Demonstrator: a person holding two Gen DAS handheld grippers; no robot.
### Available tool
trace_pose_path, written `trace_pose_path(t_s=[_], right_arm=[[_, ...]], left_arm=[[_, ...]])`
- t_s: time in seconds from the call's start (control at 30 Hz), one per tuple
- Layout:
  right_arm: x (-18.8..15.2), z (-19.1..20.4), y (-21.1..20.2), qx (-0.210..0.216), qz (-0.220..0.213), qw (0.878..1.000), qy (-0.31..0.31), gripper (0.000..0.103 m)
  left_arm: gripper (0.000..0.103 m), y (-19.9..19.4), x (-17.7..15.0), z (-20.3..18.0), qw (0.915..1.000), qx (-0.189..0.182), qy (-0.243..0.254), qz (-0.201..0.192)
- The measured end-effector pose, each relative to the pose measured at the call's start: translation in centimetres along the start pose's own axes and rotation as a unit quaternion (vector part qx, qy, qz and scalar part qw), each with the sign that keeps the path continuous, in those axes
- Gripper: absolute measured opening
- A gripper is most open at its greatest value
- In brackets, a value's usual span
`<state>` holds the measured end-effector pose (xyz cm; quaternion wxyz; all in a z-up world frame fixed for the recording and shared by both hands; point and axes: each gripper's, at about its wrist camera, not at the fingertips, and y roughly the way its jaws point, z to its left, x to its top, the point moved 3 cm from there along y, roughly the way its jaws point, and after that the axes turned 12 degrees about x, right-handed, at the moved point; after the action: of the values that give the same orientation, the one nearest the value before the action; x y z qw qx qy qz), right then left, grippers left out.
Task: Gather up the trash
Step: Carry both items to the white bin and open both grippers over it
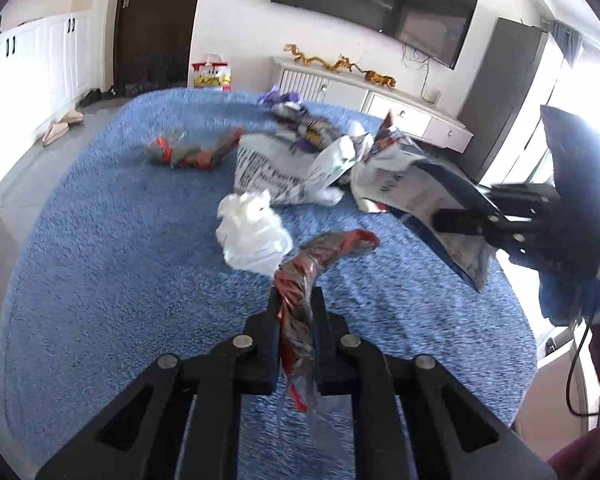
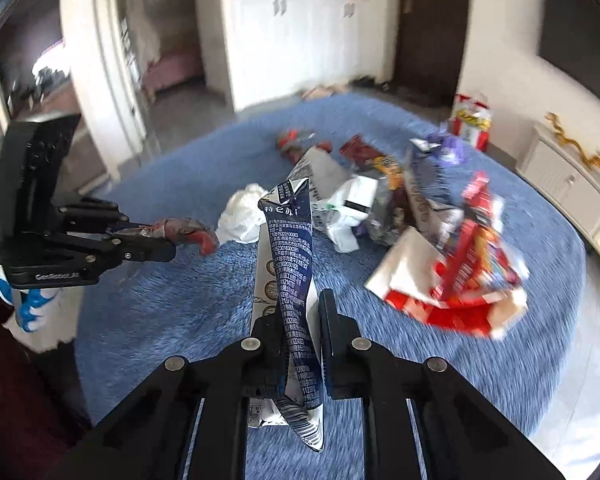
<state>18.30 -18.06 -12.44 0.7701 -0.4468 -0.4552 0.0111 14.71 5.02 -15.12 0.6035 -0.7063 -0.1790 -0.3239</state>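
My left gripper (image 1: 296, 295) is shut on a twisted red and silver wrapper (image 1: 328, 248), which sticks out ahead of the fingers above the blue rug (image 1: 100, 240). My right gripper (image 2: 298, 308) is shut on a dark blue and white printed pouch (image 2: 290, 232) that stands up between the fingers. Each gripper shows in the other's view: the right gripper (image 1: 456, 224) at the right with the pouch (image 1: 428, 196), the left gripper (image 2: 160, 246) at the left with the wrapper (image 2: 188, 232).
More trash lies on the rug: a crumpled white tissue (image 1: 252, 228), a second red and silver wrapper (image 1: 192, 152), a heap of printed wrappers (image 1: 296, 160) and red and white packaging (image 2: 456, 280). A low white cabinet (image 1: 380, 100) and a red and white bag (image 1: 212, 74) stand beyond.
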Motion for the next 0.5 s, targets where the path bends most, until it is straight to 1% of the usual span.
trace_pose_path(t_s=[0.03,0.1,0.13,0.23,0.27,0.3,0.37,0.4,0.43,0.5], right_arm=[[-0.5,0.0,-1.0,-0.005,-0.01,1.0,0.006,0.013],[-1.9,-0.9,-4.3,-0.025,-0.044,0.998,0.033,0.013],[-2.0,-1.2,-5.3,-0.035,-0.054,0.997,0.043,0.013],[-5.3,-2.7,-9.8,-0.084,-0.083,0.989,0.086,0.013],[-6.9,-3.7,-11.6,-0.107,-0.091,0.984,0.108,0.013],[-8.1,-4.7,-12.4,-0.122,-0.094,0.98,0.126,0.013],[-11.8,-6.7,-14.9,-0.162,-0.097,0.966,0.175,0.013],[-13.3,-7.5,-15.6,-0.178,-0.094,0.961,0.192,0.013],[-15.5,-8.6,-16.5,-0.202,-0.089,0.951,0.216,0.013],[-17.9,-10.1,-17.2,-0.221,-0.086,0.94,0.246,0.013]], left_arm=[[0.011,-0.4,0.1,-0.3,1.0,-0.001,0.004,-0.003],[0.011,-1.3,0.7,-1.7,0.9997,-0.009,0.019,-0.009],[0.011,-1.6,1.2,-2.6,0.9994,-0.017,0.029,-0.011],[0.011,-1.8,2.3,-6.3,0.9968,-0.048,0.063,-0.007],[0.011,-1.8,2.6,-7.4,0.9957,-0.058,0.073,-0.006],[0.011,-1.7,3.1,-9.6,0.9929,-0.079,0.089,0.0],[0.011,-1.5,3.8,-12.9,0.9876,-0.109,0.113,0.006],[0.011,-1.3,4.3,-15.2,0.9836,-0.124,0.131,0.011],[0.011,-1.1,4.6,-16.6,0.981,-0.133,0.14,0.014],[0.011,-0.2,5.4,-21.3,0.9714,-0.164,0.169,0.03]])
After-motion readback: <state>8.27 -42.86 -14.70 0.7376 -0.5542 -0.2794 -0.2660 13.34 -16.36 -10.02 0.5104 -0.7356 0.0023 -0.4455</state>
